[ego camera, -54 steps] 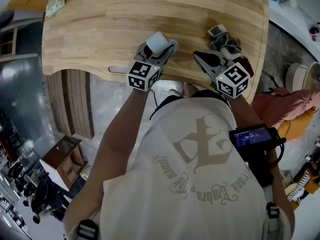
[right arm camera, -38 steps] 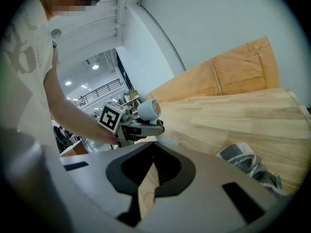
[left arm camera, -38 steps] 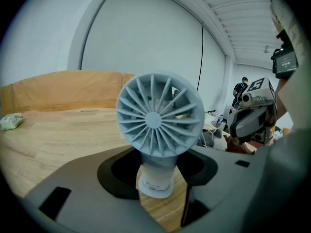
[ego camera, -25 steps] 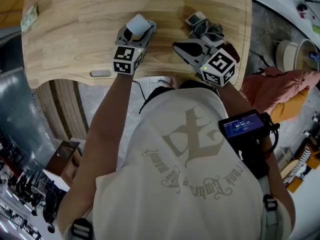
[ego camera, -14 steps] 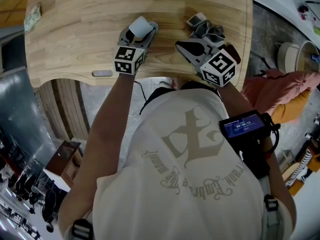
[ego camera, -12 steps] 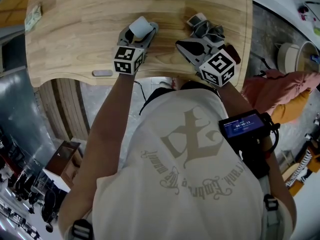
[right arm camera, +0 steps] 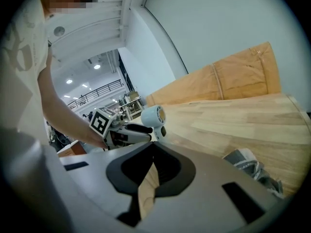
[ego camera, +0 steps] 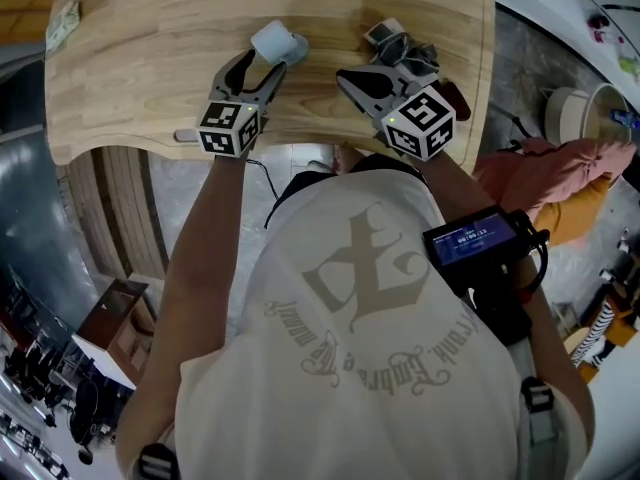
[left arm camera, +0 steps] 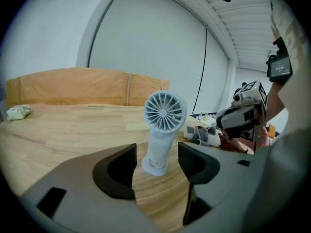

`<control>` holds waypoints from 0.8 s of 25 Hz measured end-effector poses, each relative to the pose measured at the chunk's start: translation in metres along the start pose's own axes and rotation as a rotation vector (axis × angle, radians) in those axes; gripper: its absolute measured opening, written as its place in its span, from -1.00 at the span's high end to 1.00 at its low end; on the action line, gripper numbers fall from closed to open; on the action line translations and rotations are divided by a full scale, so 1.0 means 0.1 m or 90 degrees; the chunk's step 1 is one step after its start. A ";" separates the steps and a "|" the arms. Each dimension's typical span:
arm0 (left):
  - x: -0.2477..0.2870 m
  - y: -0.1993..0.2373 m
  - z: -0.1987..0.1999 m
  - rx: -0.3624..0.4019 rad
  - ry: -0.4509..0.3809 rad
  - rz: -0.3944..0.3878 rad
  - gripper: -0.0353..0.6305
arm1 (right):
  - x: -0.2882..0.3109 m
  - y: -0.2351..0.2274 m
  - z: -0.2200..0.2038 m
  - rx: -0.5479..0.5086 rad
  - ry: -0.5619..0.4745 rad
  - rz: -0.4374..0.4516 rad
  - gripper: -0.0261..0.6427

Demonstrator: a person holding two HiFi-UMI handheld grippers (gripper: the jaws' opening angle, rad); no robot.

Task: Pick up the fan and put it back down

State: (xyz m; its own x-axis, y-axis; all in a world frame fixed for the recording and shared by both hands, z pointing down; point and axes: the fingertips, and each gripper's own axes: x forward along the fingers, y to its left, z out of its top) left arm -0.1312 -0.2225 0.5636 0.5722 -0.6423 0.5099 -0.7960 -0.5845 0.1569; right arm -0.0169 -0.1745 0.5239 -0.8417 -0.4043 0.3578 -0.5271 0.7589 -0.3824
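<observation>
In the head view the pale grey fan (ego camera: 278, 40) stands upright on the wooden bench (ego camera: 150, 48), in the upper middle of the frame. Just below it is the left claw (ego camera: 258, 66), whose marker cube sits at the bench's near edge. The left gripper view shows this claw (left arm camera: 156, 154) with its jaws wide and opening. The fan (left arm camera: 164, 123) stands in the gap between the tips, at the centre of the frame. Its round grille faces the camera, its base rests on the bench (left arm camera: 58, 135), and neither pad touches it. The right claw (ego camera: 350, 76) lies right of the fan in the head view, near but apart from it, pointing toward the upper left. In the right gripper view this claw (right arm camera: 153, 147) has its jaws drawn together at the tips with nothing gripped; only a sliver of bench shows through the slit behind them. Beyond it, left of centre, the fan (right arm camera: 154, 116) appears side-on with the left claw beside it. A crumpled grey bundle (ego camera: 400, 48) lies on the bench just right of the right claw, and shows at the lower right of the right gripper view (right arm camera: 250, 166). A small crumpled greenish scrap (ego camera: 62, 23) sits at the bench's upper left corner, well away from the fan.
</observation>
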 end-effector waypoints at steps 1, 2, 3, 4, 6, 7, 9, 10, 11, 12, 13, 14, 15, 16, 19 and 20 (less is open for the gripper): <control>-0.03 0.00 -0.01 -0.002 0.001 0.008 0.07 | 0.01 0.00 0.01 -0.004 -0.001 0.003 0.88; -0.07 0.01 -0.02 -0.005 0.002 0.015 0.08 | 0.01 0.01 0.02 -0.009 -0.002 0.008 0.88; -0.11 0.01 -0.03 -0.008 0.002 0.023 0.08 | 0.02 0.03 0.04 -0.013 -0.003 0.015 0.88; -0.15 0.02 -0.03 -0.012 0.001 0.030 0.08 | 0.03 0.05 0.05 -0.016 -0.004 0.023 0.88; -0.25 0.04 -0.02 -0.021 -0.009 0.046 0.14 | 0.05 0.09 0.08 -0.024 -0.007 0.039 0.88; -0.30 0.05 0.00 -0.024 -0.016 0.055 0.19 | 0.07 0.10 0.10 -0.031 -0.009 0.046 0.88; -0.40 0.06 0.03 -0.031 -0.030 0.070 0.28 | 0.09 0.14 0.14 -0.046 -0.012 0.056 0.88; -0.47 0.06 0.04 -0.034 -0.037 0.076 0.32 | 0.09 0.17 0.16 -0.051 -0.014 0.059 0.88; -0.54 0.04 0.05 -0.037 -0.044 0.082 0.38 | 0.09 0.20 0.18 -0.055 -0.017 0.062 0.88; -0.61 0.02 0.06 -0.041 -0.051 0.087 0.44 | 0.08 0.24 0.20 -0.058 -0.018 0.065 0.88; -0.68 0.01 0.06 -0.045 -0.057 0.091 0.50 | 0.08 0.27 0.21 -0.061 -0.017 0.068 0.88; -0.74 0.00 0.05 -0.051 -0.062 0.095 0.55 | 0.08 0.30 0.22 -0.064 -0.015 0.070 0.88; -0.80 -0.01 0.05 -0.058 -0.066 0.099 0.61 | 0.09 0.31 0.23 -0.067 -0.014 0.073 0.88; -0.86 -0.03 0.04 -0.065 -0.070 0.103 0.67 | 0.09 0.33 0.25 -0.069 -0.014 0.074 0.88; -1.16 -0.14 0.00 -0.077 -0.085 0.103 0.84 | 0.05 0.55 0.32 -0.071 -0.026 0.079 0.88; -1.27 -0.20 0.00 -0.079 -0.090 0.099 0.86 | 0.02 0.64 0.34 -0.074 -0.031 0.081 0.88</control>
State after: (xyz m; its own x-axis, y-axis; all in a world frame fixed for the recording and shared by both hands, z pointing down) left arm -0.1878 -0.1291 0.4963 0.4559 -0.7881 0.4136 -0.8898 -0.4133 0.1933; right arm -0.0565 -0.1440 0.4713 -0.9069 -0.3233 0.2702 -0.4014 0.8580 -0.3204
